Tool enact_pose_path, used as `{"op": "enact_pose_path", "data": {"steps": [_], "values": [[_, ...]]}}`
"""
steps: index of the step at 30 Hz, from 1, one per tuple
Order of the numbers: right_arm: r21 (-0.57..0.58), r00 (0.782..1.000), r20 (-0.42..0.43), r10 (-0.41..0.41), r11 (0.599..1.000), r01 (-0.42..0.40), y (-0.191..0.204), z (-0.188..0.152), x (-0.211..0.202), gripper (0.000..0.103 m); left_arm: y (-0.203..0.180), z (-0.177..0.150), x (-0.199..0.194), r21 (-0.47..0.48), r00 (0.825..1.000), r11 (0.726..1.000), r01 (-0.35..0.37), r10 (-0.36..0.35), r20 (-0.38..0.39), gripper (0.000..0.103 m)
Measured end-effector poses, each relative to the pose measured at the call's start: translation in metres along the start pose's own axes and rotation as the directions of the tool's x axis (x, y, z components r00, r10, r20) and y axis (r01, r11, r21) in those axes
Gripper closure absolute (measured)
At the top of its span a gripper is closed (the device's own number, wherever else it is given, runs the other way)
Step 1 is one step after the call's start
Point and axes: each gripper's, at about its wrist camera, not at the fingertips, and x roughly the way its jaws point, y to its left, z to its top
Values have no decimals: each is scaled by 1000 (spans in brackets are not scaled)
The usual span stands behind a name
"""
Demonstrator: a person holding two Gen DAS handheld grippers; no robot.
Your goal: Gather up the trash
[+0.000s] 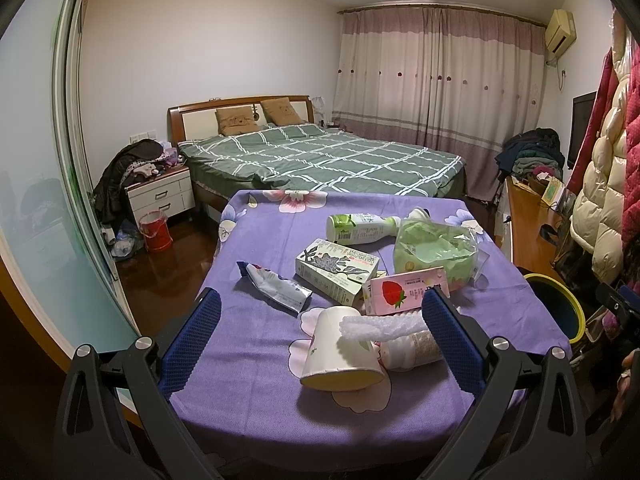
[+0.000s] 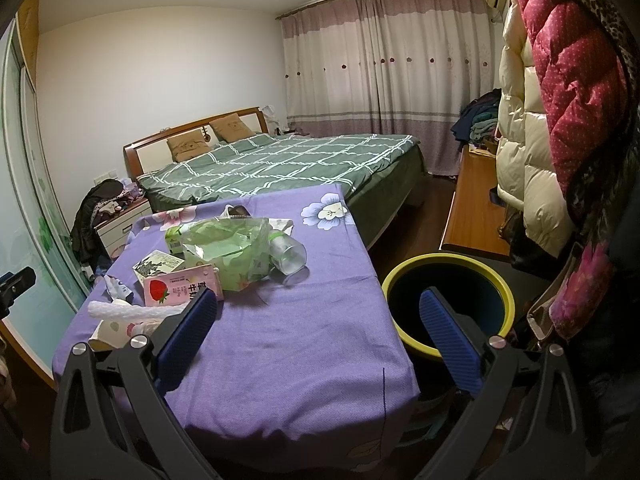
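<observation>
Trash lies on a table with a purple flowered cloth (image 1: 256,360): a tipped paper cup (image 1: 340,352), a white foam strip (image 1: 380,326), a small white bottle (image 1: 412,350), a pink strawberry milk carton (image 1: 404,290), a green-white carton (image 1: 336,270), a foil snack bag (image 1: 276,286), a green-label bottle (image 1: 360,229) and a clear green plastic bag (image 1: 436,254). My left gripper (image 1: 320,308) is open above the cup, empty. My right gripper (image 2: 318,312) is open and empty over the table's right edge (image 2: 384,312), beside the yellow-rimmed bin (image 2: 448,300). A clear cup (image 2: 290,258) lies by the bag (image 2: 228,248).
A bed with a green checked cover (image 1: 320,156) stands behind the table. A white nightstand (image 1: 160,196) and a red bucket (image 1: 154,230) are at the left. A wooden bench (image 2: 476,200) and hanging coats (image 2: 560,140) are at the right.
</observation>
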Motion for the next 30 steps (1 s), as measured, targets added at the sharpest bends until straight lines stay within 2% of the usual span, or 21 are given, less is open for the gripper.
{"op": "enact_pose_path", "data": {"steps": [22,30], "values": [[4,1000,-7,-1,1000,1,0,-5,4,6,1,-6,2,2,1000,1000,-2,2,-6,4],[33,998,-40,39,999,-37,1,-11,31,6,7,-8,8,-16,1000,1000,-4,3,-14,4]]}}
